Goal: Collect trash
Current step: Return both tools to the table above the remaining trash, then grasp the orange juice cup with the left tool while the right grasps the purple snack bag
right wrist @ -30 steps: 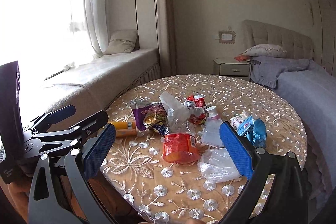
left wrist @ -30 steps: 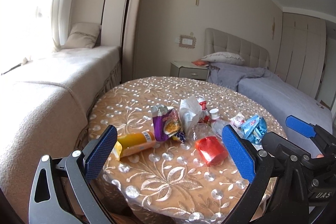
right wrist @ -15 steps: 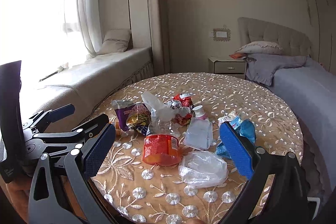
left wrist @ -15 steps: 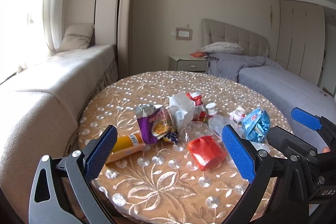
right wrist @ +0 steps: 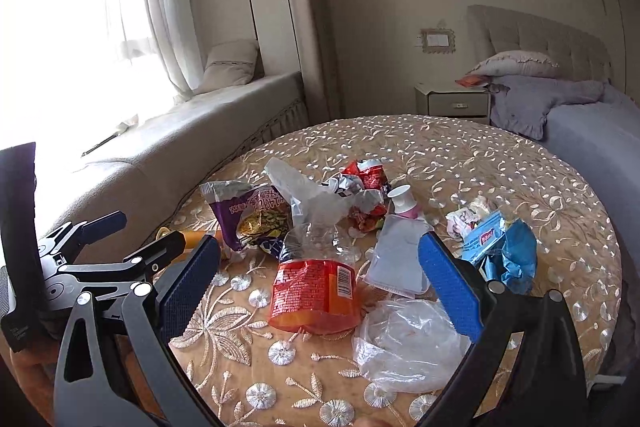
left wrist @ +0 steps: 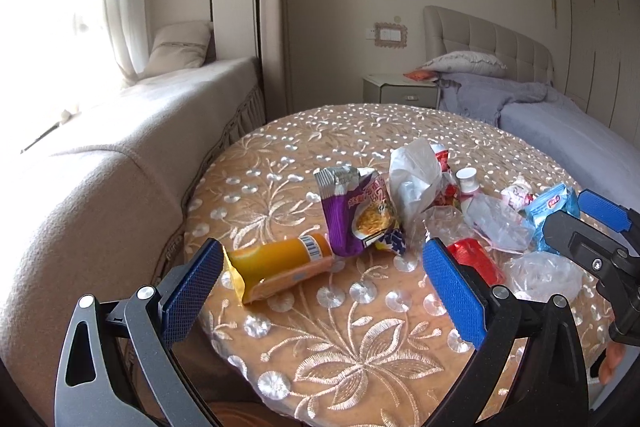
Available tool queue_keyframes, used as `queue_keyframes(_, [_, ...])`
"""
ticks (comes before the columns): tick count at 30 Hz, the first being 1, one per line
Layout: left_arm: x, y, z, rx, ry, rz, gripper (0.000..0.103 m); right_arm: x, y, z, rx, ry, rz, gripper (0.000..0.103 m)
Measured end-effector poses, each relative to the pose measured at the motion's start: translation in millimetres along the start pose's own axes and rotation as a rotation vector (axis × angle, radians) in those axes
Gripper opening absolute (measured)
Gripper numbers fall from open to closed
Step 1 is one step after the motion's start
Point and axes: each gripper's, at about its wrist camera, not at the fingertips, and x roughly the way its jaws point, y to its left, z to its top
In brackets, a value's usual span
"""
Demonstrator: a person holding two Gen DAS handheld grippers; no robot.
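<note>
On a round table [left wrist: 360, 131] under an embroidered tan cloth, a heap of trash is lying near the middle and front.

- Orange packet [left wrist: 280, 263]: lying on its side at the left of the heap, just in front of the left gripper [left wrist: 320, 291], whose blue pads are standing wide apart and holding nothing.
- Purple snack bag [left wrist: 356, 211]: leaning, torn open at the top, touching the orange packet's far end.
- White plastic bag [left wrist: 412, 179]: crumpled, standing beside the purple bag.
- Red wrapper [right wrist: 366, 179]: crumpled, sitting behind the white bag.
- Crushed bottle with red label [right wrist: 316, 287]: lying on its side, showing between the pads of the right gripper [right wrist: 320, 279], which is hanging open above the near table edge and gripping nothing.
- Small white bottle [right wrist: 402, 201] with pink band: standing upright, touching a flat clear pouch [right wrist: 394, 255].
- Blue wrappers [right wrist: 500, 247]: bunched at the right, next to a small white-pink wrapper [right wrist: 468, 215].
- Clear bag [right wrist: 408, 339]: crumpled, nearest the front, just beside the right gripper's right pad.

Behind the table, a bed [right wrist: 580, 99], a nightstand [right wrist: 452, 101] and a window seat [right wrist: 224, 99] are showing.
</note>
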Motion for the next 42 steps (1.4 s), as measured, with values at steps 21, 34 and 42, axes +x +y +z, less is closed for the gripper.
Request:
queue_keyframes(21, [65, 53, -13, -0.009, 0.100, 0.082, 0.098, 89, 54, 11, -0.091, 0.121, 0.091, 0.098])
queue_keyframes(34, [110, 57, -18, 0.051, 0.162, -0.102, 0.098, 174, 76, 20, -0.074, 0.261, -0.008, 0.098])
queue_keyframes(42, [115, 57, -18, 0.015, 0.176, -0.173, 0.061, 178, 72, 12, -0.070, 0.261, -0.035, 0.051])
